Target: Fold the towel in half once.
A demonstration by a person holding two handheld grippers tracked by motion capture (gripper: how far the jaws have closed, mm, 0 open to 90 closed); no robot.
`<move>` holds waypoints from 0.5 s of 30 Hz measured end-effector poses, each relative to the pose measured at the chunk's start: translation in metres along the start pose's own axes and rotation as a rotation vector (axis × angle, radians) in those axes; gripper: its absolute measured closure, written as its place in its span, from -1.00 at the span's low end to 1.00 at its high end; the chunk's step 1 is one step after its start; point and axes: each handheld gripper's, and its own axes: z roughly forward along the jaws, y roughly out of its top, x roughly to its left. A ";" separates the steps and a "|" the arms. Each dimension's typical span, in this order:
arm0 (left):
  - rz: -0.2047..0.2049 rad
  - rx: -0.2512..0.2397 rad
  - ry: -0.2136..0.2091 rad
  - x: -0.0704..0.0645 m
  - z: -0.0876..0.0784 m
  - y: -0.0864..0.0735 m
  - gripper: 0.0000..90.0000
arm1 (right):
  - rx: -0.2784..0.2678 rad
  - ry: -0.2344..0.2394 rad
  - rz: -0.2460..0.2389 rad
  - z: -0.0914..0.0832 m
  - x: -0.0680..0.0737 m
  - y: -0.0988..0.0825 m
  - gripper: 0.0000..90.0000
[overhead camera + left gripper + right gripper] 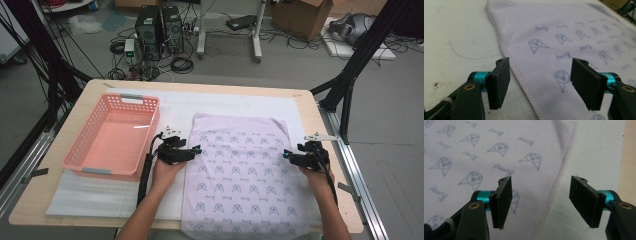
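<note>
Fingers of the left gripper stand apart astride the towel's left hem; the right gripper fingers likewise straddle the right hem, nothing pinched. The towel lies flat mid-counter on a white mat. Judged step: lining up to grasp both side edges. Next: lower and clamp each hem. The pink basket sits left, clear of the work.

High view overlooks table; both gripper views closely share the towel.
</note>
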 end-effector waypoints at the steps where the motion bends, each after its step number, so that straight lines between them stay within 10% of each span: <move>1: 0.005 0.011 0.011 0.000 0.002 0.002 -0.25 | 0.004 0.000 0.000 0.002 -0.001 0.003 -0.19; 10: 0.174 0.090 0.128 -0.008 0.015 0.010 0.30 | 0.082 -0.032 0.016 0.021 -0.006 0.010 0.16; 15: 0.120 0.080 0.122 -0.003 0.013 0.011 0.78 | 0.078 0.019 0.029 0.020 -0.005 0.010 0.88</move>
